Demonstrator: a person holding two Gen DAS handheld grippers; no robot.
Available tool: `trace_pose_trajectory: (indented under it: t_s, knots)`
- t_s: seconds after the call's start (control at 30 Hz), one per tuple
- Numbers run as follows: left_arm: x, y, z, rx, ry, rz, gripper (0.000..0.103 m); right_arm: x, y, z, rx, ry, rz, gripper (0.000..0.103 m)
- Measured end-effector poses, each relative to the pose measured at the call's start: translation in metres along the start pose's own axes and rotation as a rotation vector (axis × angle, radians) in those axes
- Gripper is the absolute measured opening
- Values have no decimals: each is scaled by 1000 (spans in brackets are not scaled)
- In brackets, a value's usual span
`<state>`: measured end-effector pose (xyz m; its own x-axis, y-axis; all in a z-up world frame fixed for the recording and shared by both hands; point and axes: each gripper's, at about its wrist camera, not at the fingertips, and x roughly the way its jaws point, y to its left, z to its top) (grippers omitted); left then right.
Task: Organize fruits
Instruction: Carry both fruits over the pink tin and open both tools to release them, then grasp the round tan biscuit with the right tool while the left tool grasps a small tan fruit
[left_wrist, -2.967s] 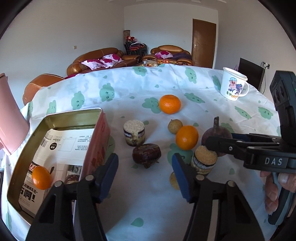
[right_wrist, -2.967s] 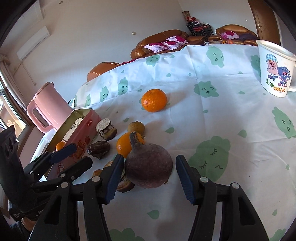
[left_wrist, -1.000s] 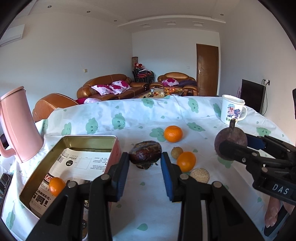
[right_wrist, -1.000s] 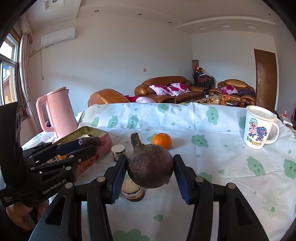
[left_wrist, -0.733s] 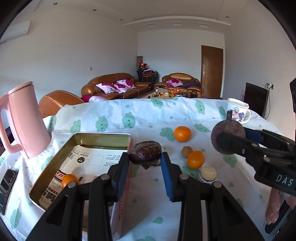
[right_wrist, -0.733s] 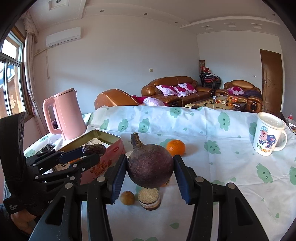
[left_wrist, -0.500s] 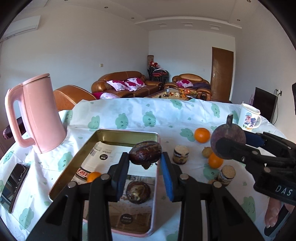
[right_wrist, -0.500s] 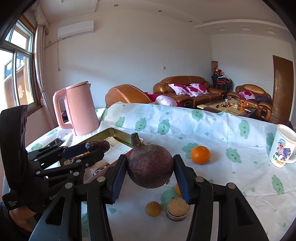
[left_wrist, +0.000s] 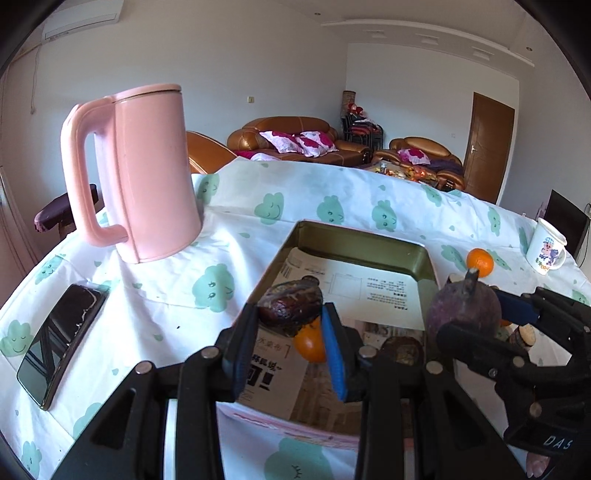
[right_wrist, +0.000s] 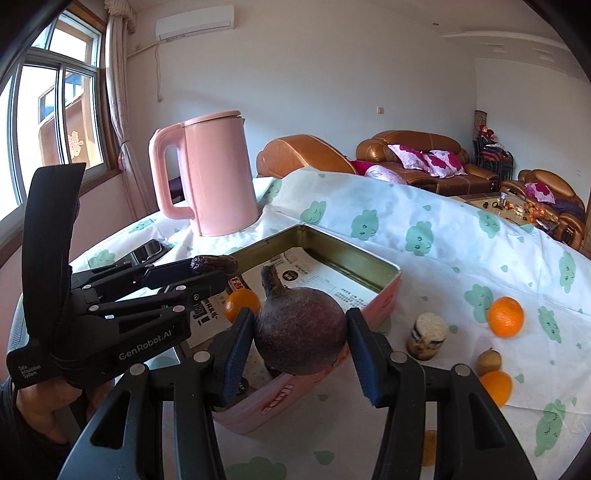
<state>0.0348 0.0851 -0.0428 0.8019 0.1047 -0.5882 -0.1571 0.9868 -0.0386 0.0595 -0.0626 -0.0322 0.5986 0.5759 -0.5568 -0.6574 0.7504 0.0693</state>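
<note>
Cloud-printed tablecloth (left_wrist: 229, 266) at centre frame, bearing the open gold-lined tin box (left_wrist: 424, 258): left gripper (left_wrist: 290, 334), clamped on a dark wrinkled fruit (left_wrist: 290, 306), hangs over it, right gripper (right_wrist: 301, 341), clamped on a round purple stemmed fruit (right_wrist: 301, 328), at its near-right rim.

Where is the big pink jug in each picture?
Left wrist view: the pink jug stands upper left on the tablecloth, left of the tin box.
Right wrist view: the jug is upper left of middle, behind the box.
Shared landmark: the tin box.
</note>
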Motion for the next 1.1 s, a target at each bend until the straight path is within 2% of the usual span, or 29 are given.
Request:
trace_pose_trajectory:
  t_s: [0.4,0.5,0.57,0.6,0.63,0.7,0.87,1.1]
  knots:
    - [2,9,-5,-12,28,-24,39,20,24,-3,-81,77,30,53]
    - [-4,8,-5,-6,8,-33,53,20,26,-5,-79,81,59,54]
    - [-8,7,-4,-9,-9,-28,69,17,27,-6,-81,77,65,57]
    - [-10,7,-4,-9,-19,-23,73,16,28,-6,-83,71,62,65]
    - [-11,7,-3,-7,-26,-24,77,13,28,-6,-81,61,59,67]
    - [-14,5,-2,-6,-33,-34,77,6,24,-7,-72,59,61,68]
    - [-24,-1,2,-5,-58,-56,84,-33,-1,-17,-45,26,0,68]
    - [-24,-43,-2,46,-45,-119,84,-81,-80,-45,95,39,-220,68]
